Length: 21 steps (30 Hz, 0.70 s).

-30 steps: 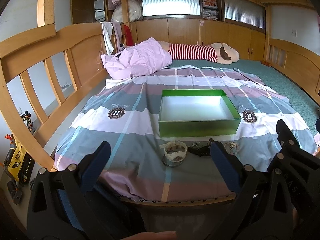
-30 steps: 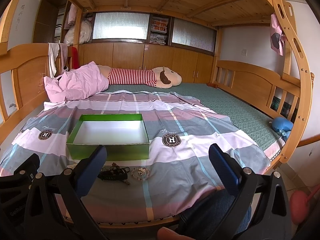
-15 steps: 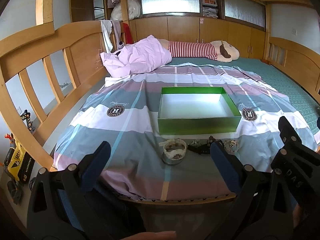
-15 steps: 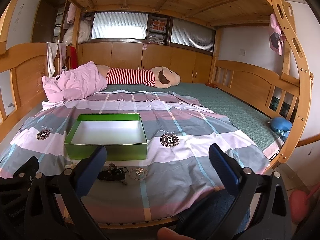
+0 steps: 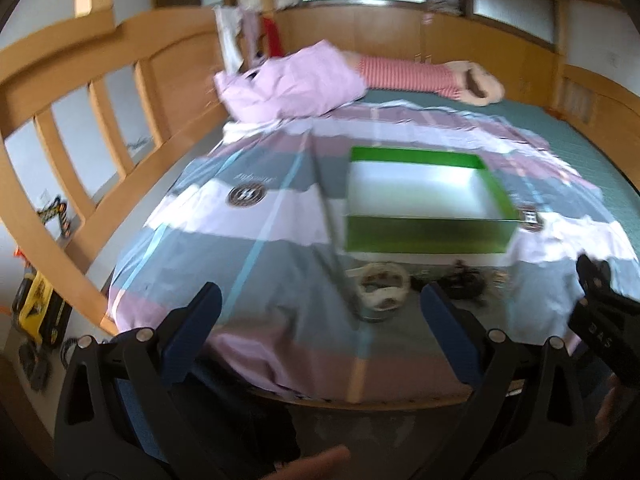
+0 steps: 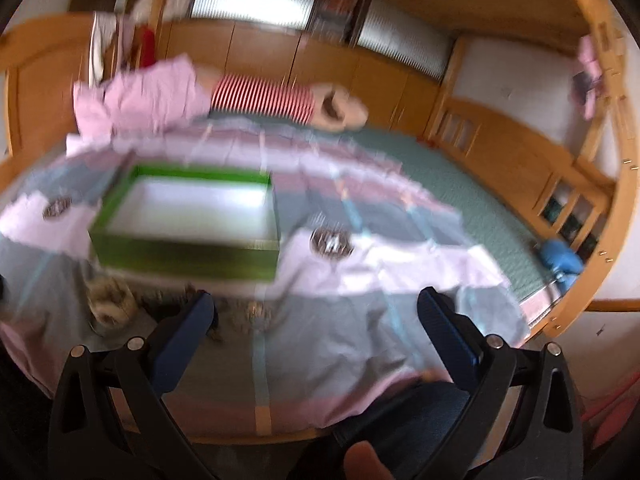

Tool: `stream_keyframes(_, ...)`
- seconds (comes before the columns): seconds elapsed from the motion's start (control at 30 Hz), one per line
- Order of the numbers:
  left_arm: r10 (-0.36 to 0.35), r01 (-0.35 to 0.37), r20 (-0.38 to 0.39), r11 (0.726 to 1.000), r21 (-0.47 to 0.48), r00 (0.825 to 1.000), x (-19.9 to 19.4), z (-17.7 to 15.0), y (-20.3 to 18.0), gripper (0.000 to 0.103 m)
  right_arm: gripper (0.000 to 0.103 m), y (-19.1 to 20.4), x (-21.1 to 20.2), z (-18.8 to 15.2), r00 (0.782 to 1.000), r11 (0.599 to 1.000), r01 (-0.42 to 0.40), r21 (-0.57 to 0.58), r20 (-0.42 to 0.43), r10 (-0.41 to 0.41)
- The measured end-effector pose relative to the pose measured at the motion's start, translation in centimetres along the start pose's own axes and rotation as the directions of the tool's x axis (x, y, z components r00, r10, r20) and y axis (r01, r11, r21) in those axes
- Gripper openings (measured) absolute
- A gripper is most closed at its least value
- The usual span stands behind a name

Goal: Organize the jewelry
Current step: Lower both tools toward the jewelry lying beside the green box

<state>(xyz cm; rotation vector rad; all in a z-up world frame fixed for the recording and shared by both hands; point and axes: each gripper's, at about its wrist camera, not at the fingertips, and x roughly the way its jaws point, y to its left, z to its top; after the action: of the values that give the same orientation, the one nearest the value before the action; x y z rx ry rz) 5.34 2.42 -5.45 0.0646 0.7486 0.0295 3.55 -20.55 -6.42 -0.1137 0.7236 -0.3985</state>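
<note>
Two grippers, both spread wide and holding nothing, hover at the foot of the bed as you face the jewelry. Your left gripper (image 5: 318,304) points up the striped bedspread (image 5: 248,280); just ahead of it, between its fingers, sits a small round dish (image 5: 382,290) with pale pieces inside, and a dark tangle of jewelry (image 5: 464,282) lies just past its right finger. Beyond both stands the green box (image 5: 428,236), white inside, open-topped. Your right gripper (image 6: 316,316) shows heavy blur: the dish (image 6: 110,306) appears off to its left, a smaller piece of jewelry (image 6: 258,312) lies on the cloth just ahead between its fingers, and the green box (image 6: 188,256) sits ahead and to the left. Far ahead of both grippers, a pink pillow (image 5: 292,80) and a striped plush toy (image 5: 424,78) rest at the head of the bed.
</note>
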Motion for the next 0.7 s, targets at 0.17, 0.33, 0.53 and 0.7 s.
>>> stream_keyframes(0.17,-0.040,0.033,-0.159,0.998,-0.045,0.986,5.5,0.0,1.6,0.071,0.070,0.3,7.3,-1.3,0.957,0.987,-0.147,0.070,-0.240,0.160)
stream_keyframes(0.33,-0.119,0.103,-0.253,0.992,-0.073,0.960,9.8,0.1,1.0,0.060,0.054,1.9,10.8,-1.2,0.882,0.950,-0.276,0.148,-0.354,0.311)
stream_keyframes(0.53,-0.223,0.197,-0.349,0.974,-0.111,0.910,13.9,1.7,-1.4,0.061,0.054,4.6,11.3,0.9,0.882,0.949,-0.293,0.115,-0.352,0.315)
stream_keyframes(0.7,-0.188,0.160,-0.461,0.982,-0.099,0.867,18.0,1.6,-3.1,0.058,0.054,6.6,14.1,0.1,0.853,0.958,-0.280,0.055,-0.443,0.275)
